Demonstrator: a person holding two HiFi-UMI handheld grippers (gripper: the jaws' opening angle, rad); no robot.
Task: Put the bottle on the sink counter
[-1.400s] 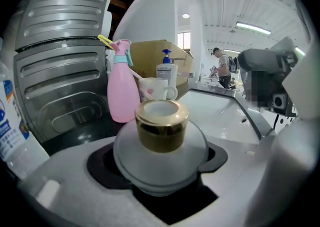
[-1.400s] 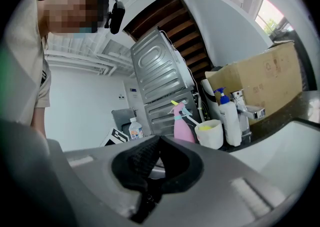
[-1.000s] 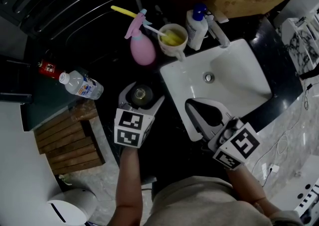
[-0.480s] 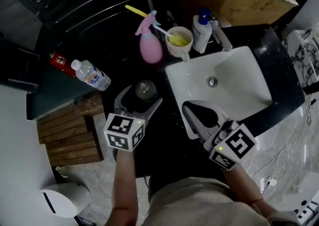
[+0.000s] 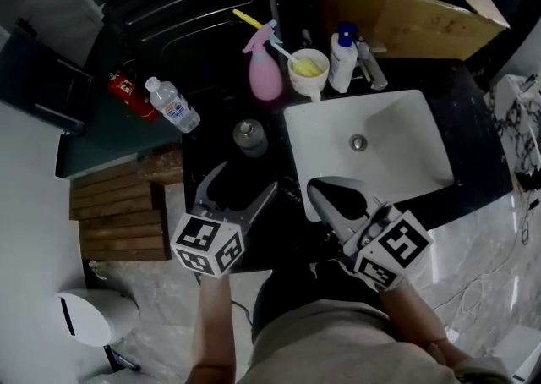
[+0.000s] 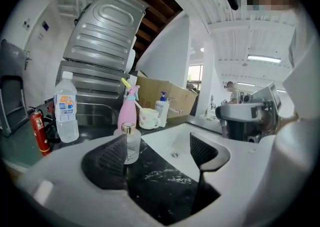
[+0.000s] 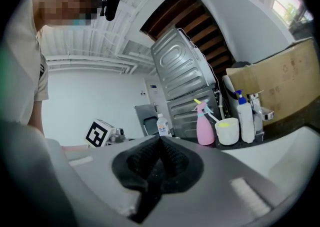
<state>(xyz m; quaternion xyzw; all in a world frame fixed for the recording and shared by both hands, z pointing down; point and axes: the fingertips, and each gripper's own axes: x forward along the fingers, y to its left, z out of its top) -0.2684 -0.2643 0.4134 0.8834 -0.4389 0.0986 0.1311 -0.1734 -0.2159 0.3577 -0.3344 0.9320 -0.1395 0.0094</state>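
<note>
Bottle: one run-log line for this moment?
bottle: upright on counter, left of sink | left gripper: open, empty, short of bottle | right gripper: shut, empty | task: bottle placed

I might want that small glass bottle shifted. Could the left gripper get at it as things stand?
Probably yes. The left gripper is open, and the glass bottle stands upright on the counter just ahead of its jaws, slightly toward the left one, with nothing between them.

No legible text or numbers anywhere.
</note>
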